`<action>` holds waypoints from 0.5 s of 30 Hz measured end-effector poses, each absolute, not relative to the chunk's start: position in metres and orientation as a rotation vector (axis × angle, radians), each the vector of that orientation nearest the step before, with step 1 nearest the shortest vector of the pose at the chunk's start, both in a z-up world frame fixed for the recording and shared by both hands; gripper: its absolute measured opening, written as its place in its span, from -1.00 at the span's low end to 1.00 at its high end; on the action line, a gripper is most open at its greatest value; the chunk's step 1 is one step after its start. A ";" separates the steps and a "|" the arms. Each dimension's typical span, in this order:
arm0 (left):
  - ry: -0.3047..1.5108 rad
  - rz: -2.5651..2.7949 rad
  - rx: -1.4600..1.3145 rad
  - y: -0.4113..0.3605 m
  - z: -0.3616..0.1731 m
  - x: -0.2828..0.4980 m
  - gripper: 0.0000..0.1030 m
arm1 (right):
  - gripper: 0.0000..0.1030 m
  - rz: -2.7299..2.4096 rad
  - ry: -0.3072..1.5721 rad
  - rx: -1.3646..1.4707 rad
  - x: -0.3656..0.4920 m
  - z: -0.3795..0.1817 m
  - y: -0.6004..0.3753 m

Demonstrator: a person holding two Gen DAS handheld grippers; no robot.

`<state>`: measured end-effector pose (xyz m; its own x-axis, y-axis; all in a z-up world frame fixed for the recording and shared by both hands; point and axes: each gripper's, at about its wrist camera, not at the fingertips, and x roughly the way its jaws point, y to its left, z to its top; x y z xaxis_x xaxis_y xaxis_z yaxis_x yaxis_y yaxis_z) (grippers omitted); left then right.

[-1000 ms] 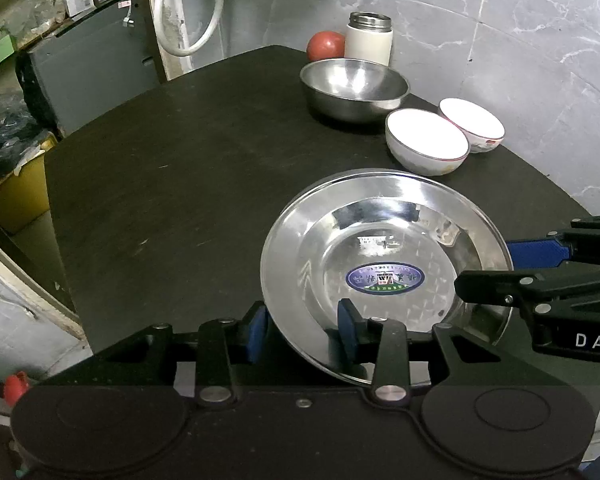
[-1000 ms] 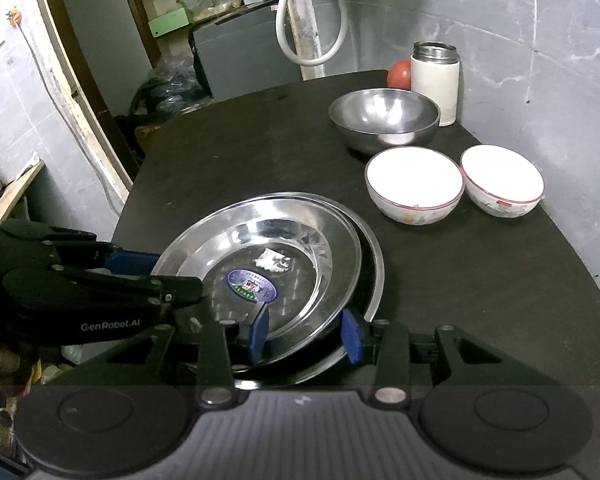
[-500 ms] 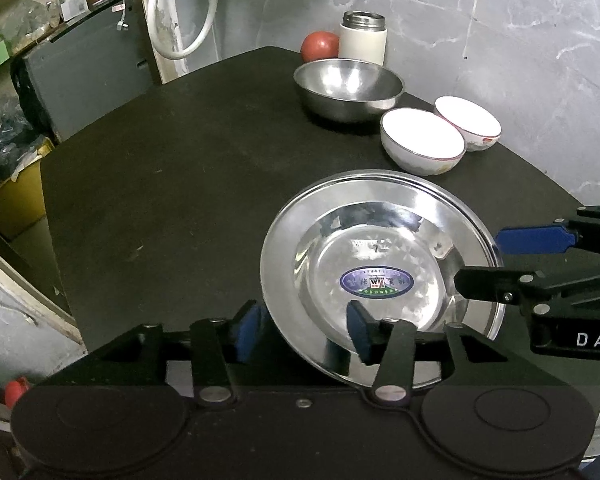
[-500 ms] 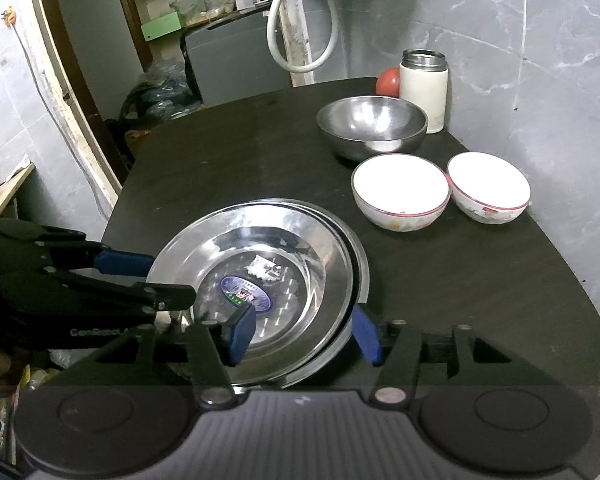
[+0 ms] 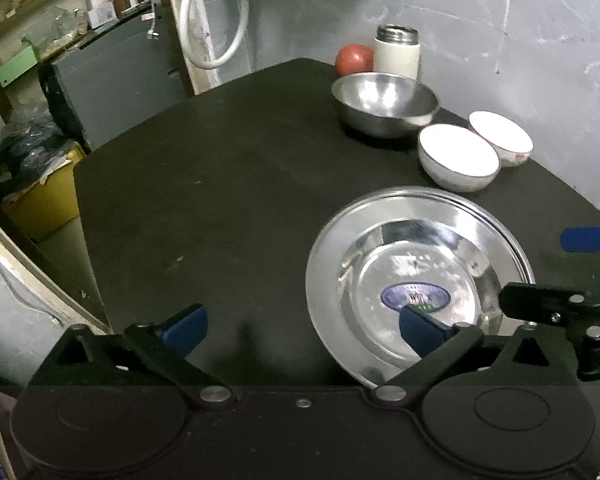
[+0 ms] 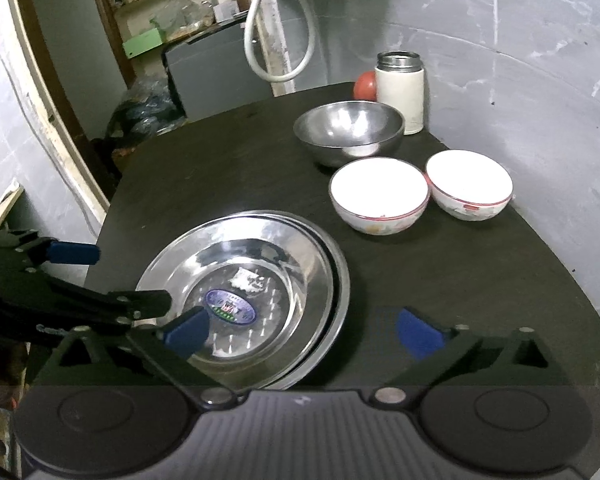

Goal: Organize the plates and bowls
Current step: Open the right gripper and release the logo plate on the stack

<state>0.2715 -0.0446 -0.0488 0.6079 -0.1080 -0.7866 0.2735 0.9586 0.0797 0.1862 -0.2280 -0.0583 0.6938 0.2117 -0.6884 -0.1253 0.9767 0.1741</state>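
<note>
- Plates (image 6: 260, 280) now stacked, near table (image 5: 220, 200) edge; I've released them.
- Left gripper (image 5: 300, 324) and right gripper (image 6: 300, 330) jaws went from clamped to wide apart.
- Bowls (image 6: 378, 194) next, I'd judge.

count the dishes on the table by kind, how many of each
steel plates: 2, stacked, top plate on the lower plate
steel bowl: 1
white bowls: 2, nearer and farther
total: 5
</note>
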 end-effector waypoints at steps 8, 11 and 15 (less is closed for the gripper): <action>0.869 -0.176 0.169 -0.037 -0.047 0.288 0.98 | 0.99 0.126 0.749 0.110 0.187 -0.061 -0.234; 0.883 -0.158 0.171 -0.033 -0.051 0.301 0.98 | 0.99 0.114 0.742 0.102 0.189 -0.062 -0.236; 0.885 -0.161 0.158 -0.031 -0.052 0.321 0.98 | 0.99 0.082 0.731 0.102 0.193 -0.063 -0.241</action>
